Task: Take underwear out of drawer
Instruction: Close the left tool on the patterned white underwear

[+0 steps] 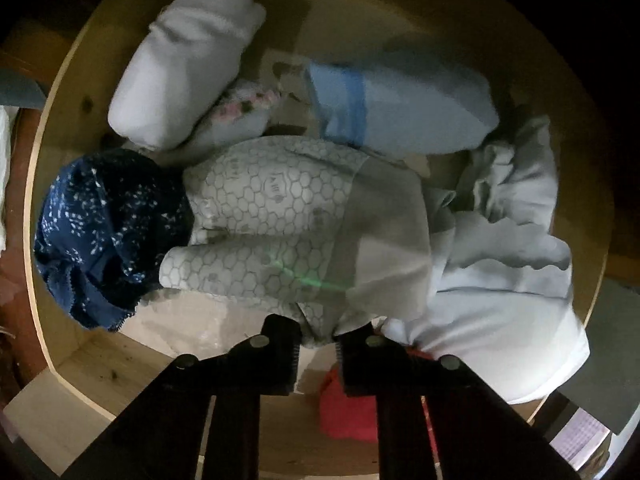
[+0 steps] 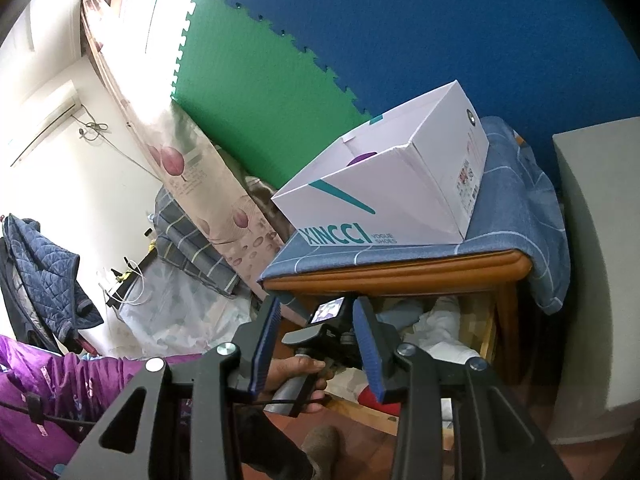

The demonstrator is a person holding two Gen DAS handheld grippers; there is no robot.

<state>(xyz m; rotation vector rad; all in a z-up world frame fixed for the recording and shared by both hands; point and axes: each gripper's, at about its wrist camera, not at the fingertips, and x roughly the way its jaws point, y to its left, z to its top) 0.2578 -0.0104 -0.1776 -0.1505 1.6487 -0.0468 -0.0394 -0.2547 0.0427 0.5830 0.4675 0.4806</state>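
In the left wrist view I look down into an open wooden drawer [image 1: 76, 92] full of folded underwear. A grey pair with a honeycomb print [image 1: 280, 216] lies in the middle. My left gripper [image 1: 318, 340] is closed down on its near edge, the cloth bunched between the fingers. Around it lie a navy speckled pair [image 1: 108, 232], a white roll [image 1: 180, 76], a light blue pair [image 1: 400, 108], pale crumpled pieces [image 1: 508, 220] and a red piece [image 1: 348, 412]. My right gripper [image 2: 316, 344] is open and empty, outside the drawer [image 2: 476, 328].
In the right wrist view a white shoe box [image 2: 384, 184] stands on the blue cloth [image 2: 512, 216] over the wooden cabinet. A hand [image 2: 296, 376] holds the left gripper tool at the drawer. A grey cabinet [image 2: 592, 240] stands at the right; purple bedding [image 2: 60, 392] lies lower left.
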